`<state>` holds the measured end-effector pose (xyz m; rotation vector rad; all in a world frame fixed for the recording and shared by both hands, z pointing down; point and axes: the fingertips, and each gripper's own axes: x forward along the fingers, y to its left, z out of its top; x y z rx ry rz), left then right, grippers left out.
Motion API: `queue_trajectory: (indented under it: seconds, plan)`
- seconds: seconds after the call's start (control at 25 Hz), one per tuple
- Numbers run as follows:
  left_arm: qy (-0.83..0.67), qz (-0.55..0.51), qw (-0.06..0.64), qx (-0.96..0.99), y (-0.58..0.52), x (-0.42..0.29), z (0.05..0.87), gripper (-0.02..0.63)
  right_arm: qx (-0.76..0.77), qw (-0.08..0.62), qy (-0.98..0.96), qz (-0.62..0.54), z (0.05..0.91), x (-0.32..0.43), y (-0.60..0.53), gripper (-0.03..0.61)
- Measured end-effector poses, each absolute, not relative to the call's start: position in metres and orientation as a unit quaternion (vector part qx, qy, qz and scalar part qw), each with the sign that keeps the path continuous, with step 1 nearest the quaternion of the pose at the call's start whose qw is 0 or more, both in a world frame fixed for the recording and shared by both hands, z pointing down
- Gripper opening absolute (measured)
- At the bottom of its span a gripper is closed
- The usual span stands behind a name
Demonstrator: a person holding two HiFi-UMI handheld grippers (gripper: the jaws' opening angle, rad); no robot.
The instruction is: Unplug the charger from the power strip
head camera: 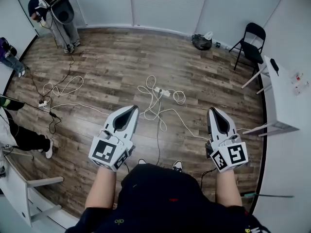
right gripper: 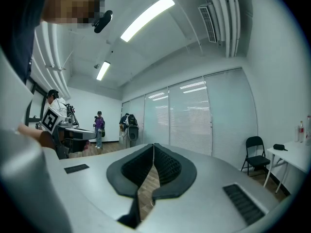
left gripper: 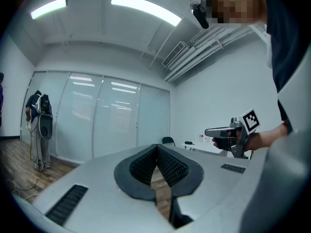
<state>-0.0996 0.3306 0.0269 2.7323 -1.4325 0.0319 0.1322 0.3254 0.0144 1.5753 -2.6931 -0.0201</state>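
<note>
A white power strip (head camera: 162, 92) lies on the wooden floor ahead of me, among loops of white cable (head camera: 156, 111). At this distance I cannot pick out the charger on it. Both grippers are held level at waist height, well above the floor and short of the strip. My left gripper (head camera: 134, 108) is shut with nothing in it, its ribbed pads (left gripper: 167, 165) meeting at the tip (left gripper: 157, 145). My right gripper (head camera: 212, 110) is also shut and empty, its tips (right gripper: 154, 144) touching. Each gripper shows in the other's view: the right gripper (left gripper: 227, 133), the left gripper (right gripper: 73, 131).
A black folding chair (head camera: 252, 39) and a white table (head camera: 284, 98) stand at the right wall, and a dark bag (head camera: 201, 41) lies by the far wall. A person (head camera: 54, 14) stands at the far left, and another sits at the left edge (head camera: 26, 137). More cables (head camera: 58, 89) lie on the left.
</note>
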Motion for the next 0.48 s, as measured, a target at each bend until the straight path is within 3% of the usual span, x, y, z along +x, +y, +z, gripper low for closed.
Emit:
queue_trajectory:
  seconds: [0.48]
  plan:
    - [-0.443, 0.004, 0.08, 0.893, 0.327, -0.189, 0.076, 0.02, 0.519, 0.056, -0.853, 0.004, 0.046, 0.039, 0.328, 0.023]
